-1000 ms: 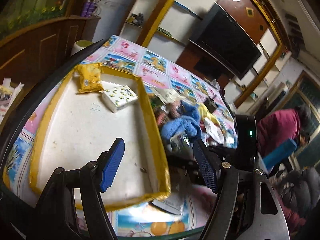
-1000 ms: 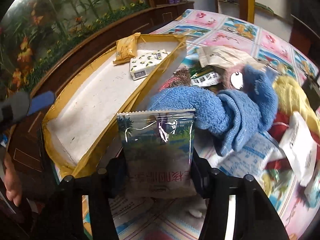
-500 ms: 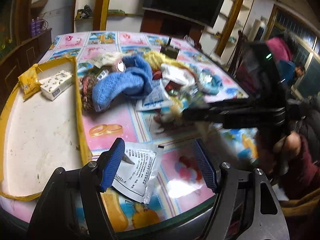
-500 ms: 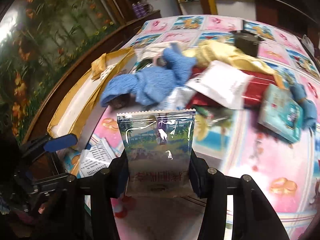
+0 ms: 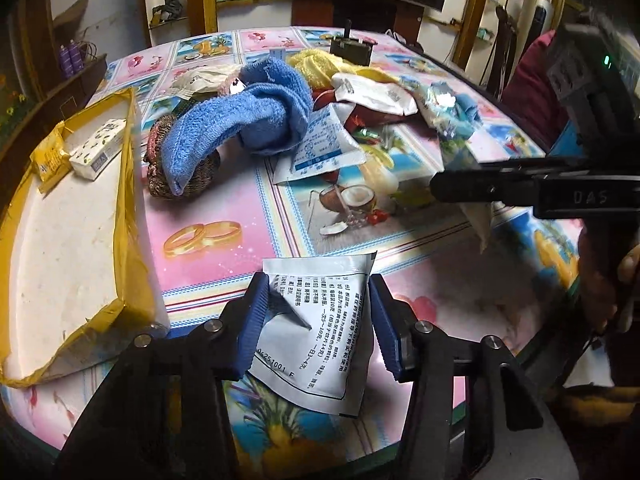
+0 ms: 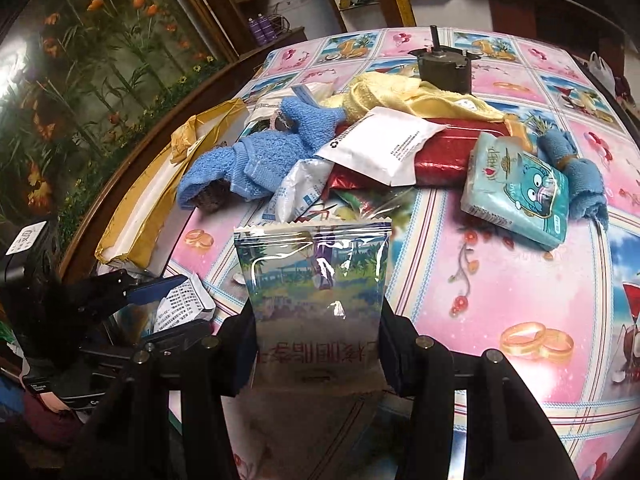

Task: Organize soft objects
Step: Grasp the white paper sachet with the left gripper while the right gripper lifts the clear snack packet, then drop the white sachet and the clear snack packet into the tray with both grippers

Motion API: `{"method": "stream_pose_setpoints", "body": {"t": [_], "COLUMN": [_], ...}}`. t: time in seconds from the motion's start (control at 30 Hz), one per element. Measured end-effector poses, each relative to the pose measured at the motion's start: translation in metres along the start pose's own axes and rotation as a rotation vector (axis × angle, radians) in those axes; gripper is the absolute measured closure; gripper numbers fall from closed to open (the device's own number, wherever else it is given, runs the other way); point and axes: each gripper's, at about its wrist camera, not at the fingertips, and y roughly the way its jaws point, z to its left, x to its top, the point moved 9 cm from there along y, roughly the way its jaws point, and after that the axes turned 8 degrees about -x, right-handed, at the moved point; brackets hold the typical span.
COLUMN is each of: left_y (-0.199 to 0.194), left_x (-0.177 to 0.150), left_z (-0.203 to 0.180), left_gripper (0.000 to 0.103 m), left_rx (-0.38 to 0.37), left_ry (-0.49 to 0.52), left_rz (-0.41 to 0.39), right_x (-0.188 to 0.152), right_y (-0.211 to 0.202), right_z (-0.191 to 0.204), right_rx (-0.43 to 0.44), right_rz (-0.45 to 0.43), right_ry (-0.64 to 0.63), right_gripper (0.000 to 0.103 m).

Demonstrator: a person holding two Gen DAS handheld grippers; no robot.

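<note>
My left gripper (image 5: 318, 312) is shut on a white sachet with black print (image 5: 316, 336), near the table's front edge; it also shows in the right wrist view (image 6: 182, 308). My right gripper (image 6: 316, 328) is shut on a shiny picture-printed pouch (image 6: 316, 280) and holds it above the table; from the left wrist view it reaches in from the right (image 5: 520, 188). A yellow-taped foam tray (image 5: 60, 240) lies at the left with a yellow packet (image 5: 50, 156) and a tissue pack (image 5: 98, 154) in it. A blue towel (image 5: 248, 120) lies in the pile.
The pile on the patterned tablecloth (image 6: 500, 288) holds a yellow cloth (image 6: 400, 96), a red foil pack (image 6: 452, 152), a white pouch (image 6: 380, 148), a teal tissue pack (image 6: 516, 196), a small blue cloth (image 6: 580, 184) and a dark metal motor (image 6: 442, 64). A brown woven item (image 5: 180, 176) lies under the towel.
My left gripper has closed on the white sachet by the tray's corner. My right gripper has drawn back with the pouch, away from the tray toward the table's near side.
</note>
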Motion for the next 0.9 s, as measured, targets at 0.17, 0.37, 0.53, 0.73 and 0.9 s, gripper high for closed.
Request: {"method": "stream_pose_setpoints", "body": {"t": [0.17, 0.37, 0.53, 0.73, 0.9], "left_y": [-0.029, -0.074, -0.101, -0.099, -0.082], "left_x": [0.009, 0.029, 0.041, 0.059, 0.070], "left_z": [-0.002, 0.036, 0.102, 0.188, 0.246], "left_gripper": [0.054, 0.054, 0.054, 0.054, 0.053], "left_rx": [-0.122, -0.287, -0.204, -0.127, -0.057], "left_ry": [-0.106, -0.285, -0.367, -0.462, -0.535], "left_rz": [-0.083, -0.191, -0.253, -0.262, -0.272], "right_x": [0.001, 0.016, 0.038, 0.076, 0.103], "right_y": [-0.007, -0.015, -0.009, 0.013, 0.052], "right_z": [0.002, 0.027, 0.072, 0.141, 0.191], "right_rx": [0.029, 0.081, 0.143, 0.192, 0.219], "right_rz": [-0.011, -0.035, -0.029, -0.006, 0.044], "right_ry": [0.004, -0.019, -0.074, -0.177, -0.218], "right_gripper": [0.052, 0.052, 0.052, 0.052, 0.052]}}
